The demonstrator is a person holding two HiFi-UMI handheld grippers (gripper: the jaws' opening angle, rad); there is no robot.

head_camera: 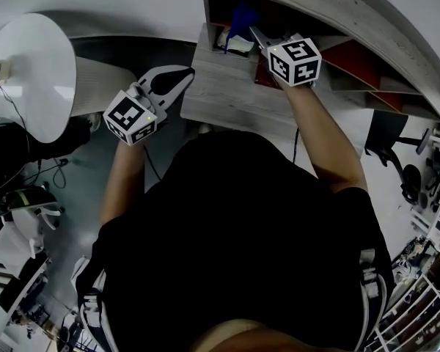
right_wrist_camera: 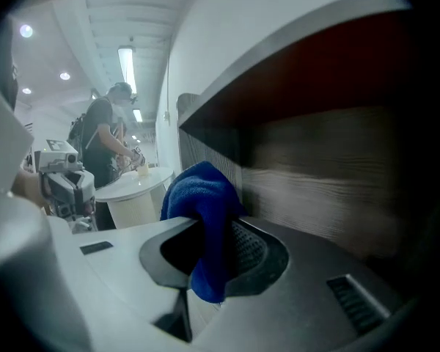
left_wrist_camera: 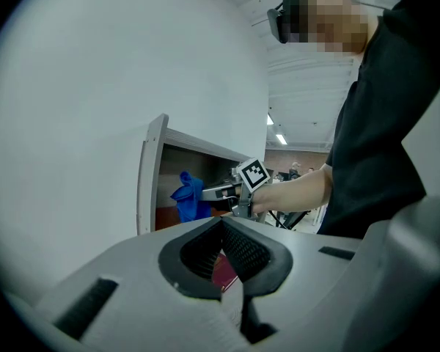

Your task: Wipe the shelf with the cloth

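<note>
A blue cloth (head_camera: 240,17) hangs bunched inside the grey wooden shelf (head_camera: 235,97), close to its left side wall. My right gripper (head_camera: 255,34) reaches into that compartment and is shut on the cloth. In the right gripper view the cloth (right_wrist_camera: 198,193) drapes down between the jaws of the right gripper (right_wrist_camera: 209,229), in front of the shelf's wood back wall (right_wrist_camera: 337,174). My left gripper (head_camera: 185,72) hovers just outside the shelf's left front corner, shut and holding nothing. In the left gripper view, the left gripper (left_wrist_camera: 224,226) faces the shelf's side panel (left_wrist_camera: 150,174) and the cloth (left_wrist_camera: 188,196).
A round white table (head_camera: 37,72) stands left of the shelf. A red panel (head_camera: 352,53) lies in the compartment to the right, and a small white item (head_camera: 238,46) rests below the cloth. A black chair (head_camera: 389,141) and floor clutter flank me. People stand behind the table (right_wrist_camera: 103,138).
</note>
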